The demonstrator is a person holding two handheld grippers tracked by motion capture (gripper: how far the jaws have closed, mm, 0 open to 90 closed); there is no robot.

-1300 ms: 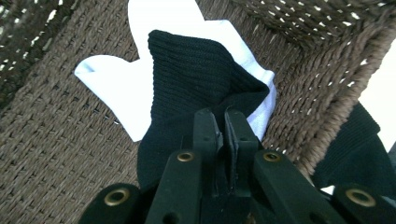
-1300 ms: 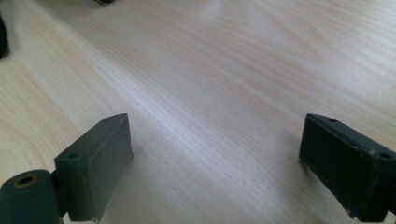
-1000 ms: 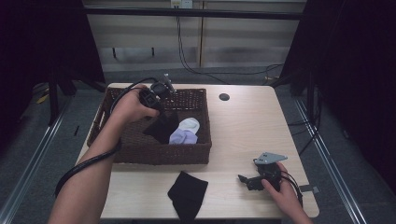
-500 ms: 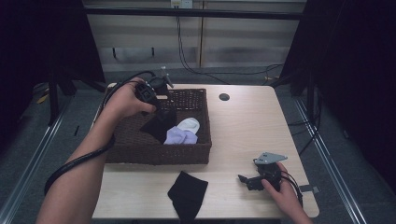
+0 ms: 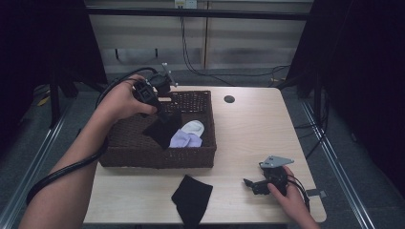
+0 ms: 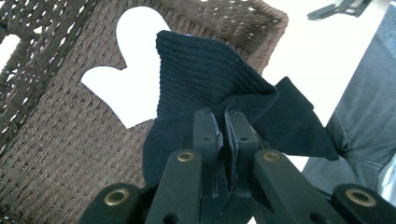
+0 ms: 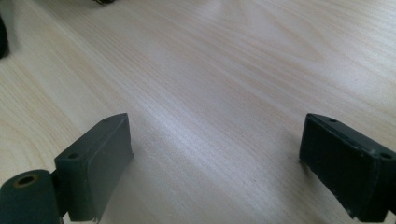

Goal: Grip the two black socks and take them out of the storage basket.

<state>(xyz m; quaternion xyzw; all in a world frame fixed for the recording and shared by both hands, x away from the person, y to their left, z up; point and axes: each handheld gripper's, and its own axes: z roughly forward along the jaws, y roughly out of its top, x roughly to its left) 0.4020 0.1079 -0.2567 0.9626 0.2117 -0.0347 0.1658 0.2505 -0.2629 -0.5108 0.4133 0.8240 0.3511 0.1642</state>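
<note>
Upper left of the high view, left gripper (image 5: 160,107) pinching a black sock (image 5: 164,128), hanging clear over the wicker basket (image 5: 157,155), likely to lift it out. Pale socks (image 5: 188,136) lie inside. Lower centre, second black sock (image 5: 192,196) on the table (image 5: 248,129). Lower right, right gripper (image 5: 250,183) rests, jaws spread, idle.

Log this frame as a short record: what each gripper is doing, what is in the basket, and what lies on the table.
left gripper: shut on black sock, held above the basket
right gripper: open, nothing between the jaws, low over the table
wicker basket: holds a white sock and a lavender sock
table front: second black sock lying flat
</note>
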